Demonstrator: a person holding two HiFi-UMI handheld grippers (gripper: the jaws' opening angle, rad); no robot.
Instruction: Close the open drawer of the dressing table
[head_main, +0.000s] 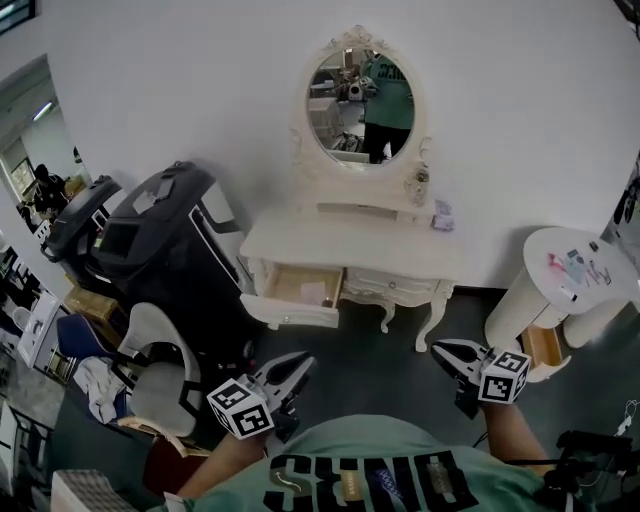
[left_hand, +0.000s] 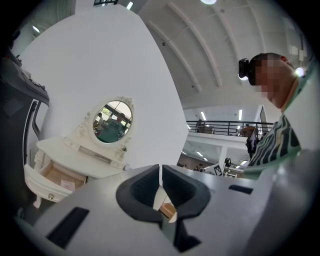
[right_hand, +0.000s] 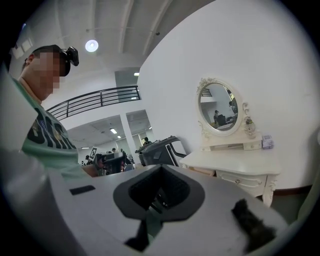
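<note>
The white dressing table (head_main: 350, 245) with its oval mirror (head_main: 360, 105) stands against the wall ahead. Its left drawer (head_main: 295, 295) is pulled out, showing a wooden inside with a bit of paper in it; the right drawer is closed. My left gripper (head_main: 303, 362) hangs shut and holds nothing, short of the open drawer and slightly below it in the head view. My right gripper (head_main: 437, 347) is shut and holds nothing, near the table's right leg. In the left gripper view the drawer (left_hand: 52, 180) lies far left of the jaws (left_hand: 160, 170). The right gripper view shows the table (right_hand: 235, 162) to the right of the jaws (right_hand: 161, 170).
A large black machine (head_main: 165, 250) stands just left of the table, with a white chair (head_main: 160, 365) in front of it. A round white side table (head_main: 575, 270) is on the right. A small box (head_main: 442, 215) sits on the tabletop's right end.
</note>
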